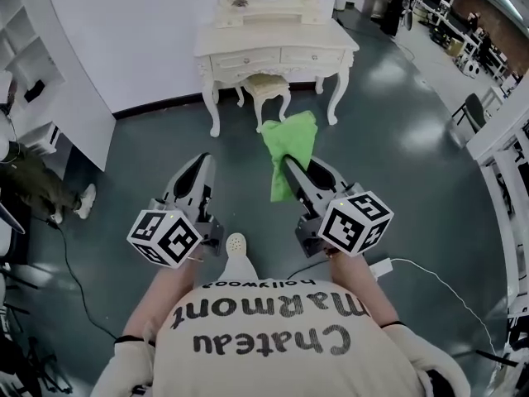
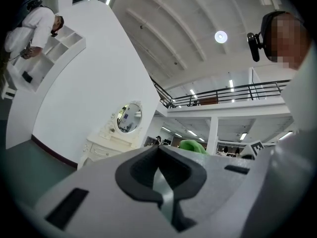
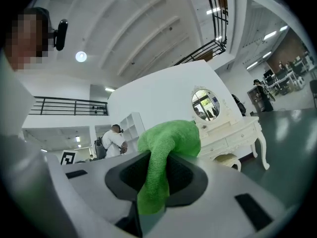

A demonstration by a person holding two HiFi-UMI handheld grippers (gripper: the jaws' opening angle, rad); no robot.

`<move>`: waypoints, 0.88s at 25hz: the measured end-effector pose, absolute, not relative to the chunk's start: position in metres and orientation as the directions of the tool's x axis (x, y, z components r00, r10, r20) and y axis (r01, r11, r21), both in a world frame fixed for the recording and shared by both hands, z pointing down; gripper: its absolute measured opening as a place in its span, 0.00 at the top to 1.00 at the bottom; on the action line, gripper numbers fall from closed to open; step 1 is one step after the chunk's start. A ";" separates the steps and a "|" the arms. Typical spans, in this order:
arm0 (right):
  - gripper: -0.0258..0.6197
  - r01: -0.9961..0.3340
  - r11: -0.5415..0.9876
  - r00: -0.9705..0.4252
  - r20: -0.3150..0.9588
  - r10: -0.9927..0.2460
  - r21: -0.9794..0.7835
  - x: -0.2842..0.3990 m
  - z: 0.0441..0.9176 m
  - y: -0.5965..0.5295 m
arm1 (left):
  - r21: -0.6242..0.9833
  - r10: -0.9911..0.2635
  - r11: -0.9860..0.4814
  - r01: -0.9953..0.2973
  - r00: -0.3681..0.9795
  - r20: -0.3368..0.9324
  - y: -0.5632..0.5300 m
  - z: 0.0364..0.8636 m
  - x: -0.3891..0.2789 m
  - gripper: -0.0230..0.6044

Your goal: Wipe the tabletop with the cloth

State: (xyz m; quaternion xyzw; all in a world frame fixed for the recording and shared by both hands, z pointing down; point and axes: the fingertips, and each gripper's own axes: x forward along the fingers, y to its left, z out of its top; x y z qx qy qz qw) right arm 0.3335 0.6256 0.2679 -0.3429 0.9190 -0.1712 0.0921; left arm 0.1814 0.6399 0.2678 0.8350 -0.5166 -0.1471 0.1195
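A bright green cloth hangs from my right gripper, which is shut on it and held in the air over the floor. In the right gripper view the cloth bulges out between the closed jaws of the right gripper. My left gripper is beside it on the left, shut with nothing in it; its jaws meet in the left gripper view. The cream dressing table with its tabletop stands ahead, beyond both grippers, with a stool under it.
A white curved shelf unit stands at the left, with a person beside it. A white cable lies on the dark floor at the right. Chairs and desks fill the far right. An oval mirror tops the dressing table.
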 end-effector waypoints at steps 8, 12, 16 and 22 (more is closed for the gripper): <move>0.81 -0.585 0.682 -0.758 -0.001 -0.652 -0.438 0.298 0.282 0.572 | 0.355 -0.905 -0.421 -0.835 0.413 -0.101 0.592 0.278 0.144 0.95; 0.81 -0.593 0.659 -0.753 0.030 -0.657 -0.462 0.273 0.287 0.531 | 0.354 -0.901 -0.431 -0.830 0.419 -0.114 0.558 0.277 0.117 0.95; 0.81 -0.599 0.654 -0.749 0.034 -0.661 -0.462 0.245 0.277 0.490 | 0.369 -0.905 -0.422 -0.828 0.407 -0.123 0.518 0.271 0.084 0.95; 0.81 -0.624 0.654 -0.737 0.045 -0.674 -0.429 0.211 0.264 0.439 | 0.382 -0.902 -0.430 -0.818 0.406 -0.145 0.460 0.260 0.046 0.95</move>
